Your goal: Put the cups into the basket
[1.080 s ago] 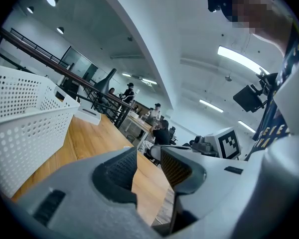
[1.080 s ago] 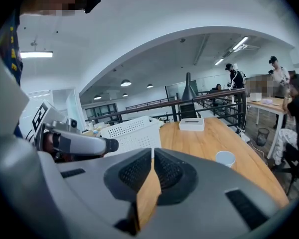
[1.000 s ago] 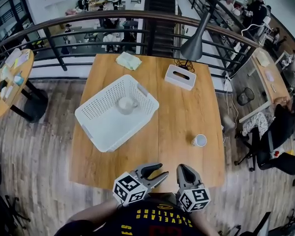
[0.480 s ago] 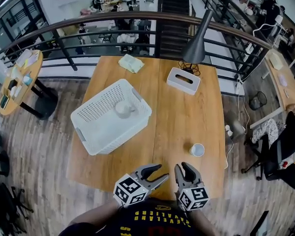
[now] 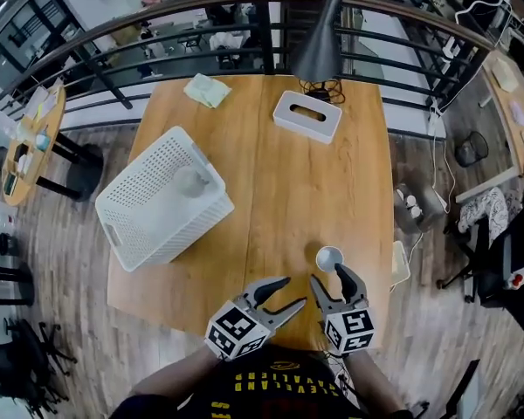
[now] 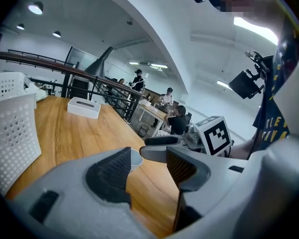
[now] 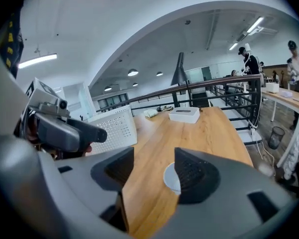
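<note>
A small white cup (image 5: 329, 257) stands on the wooden table (image 5: 279, 190) near its front right edge. A second white cup (image 5: 190, 180) lies inside the white perforated basket (image 5: 148, 212) on the left. My right gripper (image 5: 331, 280) is open just short of the standing cup; its jaws have just been opening, with nothing between them. In the right gripper view the cup (image 7: 170, 177) shows partly behind the right jaw. My left gripper (image 5: 288, 292) is open beside it, its jaws also just opening and empty. Its own view shows the cup (image 6: 135, 158) ahead.
A white tissue box (image 5: 306, 116) and a black lamp (image 5: 319, 42) stand at the table's far side, with a pale cloth (image 5: 207, 90) at the far left corner. Behind the table runs a railing (image 5: 244, 16). A round side table (image 5: 31, 142) is at left.
Both grippers moved forward over the table's front edge toward the standing cup. The right jaws went from shut to open, and the left jaws spread wider.
</note>
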Demonstrator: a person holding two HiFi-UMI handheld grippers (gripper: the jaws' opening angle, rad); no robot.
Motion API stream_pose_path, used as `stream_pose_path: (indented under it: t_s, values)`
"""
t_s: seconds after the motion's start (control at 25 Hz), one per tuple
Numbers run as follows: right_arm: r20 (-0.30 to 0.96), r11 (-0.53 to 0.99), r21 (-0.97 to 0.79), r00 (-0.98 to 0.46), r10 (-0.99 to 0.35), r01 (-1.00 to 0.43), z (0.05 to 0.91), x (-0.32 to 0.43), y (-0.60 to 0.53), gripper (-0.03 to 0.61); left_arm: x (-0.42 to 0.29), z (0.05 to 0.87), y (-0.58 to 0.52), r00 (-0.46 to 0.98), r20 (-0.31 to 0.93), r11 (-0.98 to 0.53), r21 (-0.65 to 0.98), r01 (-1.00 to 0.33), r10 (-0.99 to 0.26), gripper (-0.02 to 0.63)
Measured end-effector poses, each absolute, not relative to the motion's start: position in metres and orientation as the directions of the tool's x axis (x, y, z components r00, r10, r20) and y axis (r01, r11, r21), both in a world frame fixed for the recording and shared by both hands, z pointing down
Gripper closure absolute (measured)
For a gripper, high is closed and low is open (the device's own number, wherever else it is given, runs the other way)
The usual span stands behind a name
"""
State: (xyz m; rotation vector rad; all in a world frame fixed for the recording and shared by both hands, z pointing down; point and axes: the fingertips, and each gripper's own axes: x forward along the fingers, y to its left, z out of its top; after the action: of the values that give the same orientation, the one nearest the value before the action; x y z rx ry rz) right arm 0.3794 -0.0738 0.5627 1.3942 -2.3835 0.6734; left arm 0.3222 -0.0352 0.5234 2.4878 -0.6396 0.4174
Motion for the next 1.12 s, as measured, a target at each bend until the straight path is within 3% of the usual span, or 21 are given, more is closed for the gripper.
stream_pose_path:
  t_s: [0.44, 1.12]
  values:
    - [0.57, 0.539, -0.124, -0.504, -0.649, -0.833, 0.599, 0.407, -0.098, 0.249, 0.36, 0.573, -0.07, 0.765, 0.547, -0.75, 0.332, -0.572, -0.341, 0.324]
    - [0.694, 0.668, -0.039, -0.501, -0.516, -0.743, 0.66, 0.393, -0.108, 0.233, 0.356, 0.599, -0.062, 0.731, 0.603, -0.702, 0.368, -0.609, -0.319, 0.319]
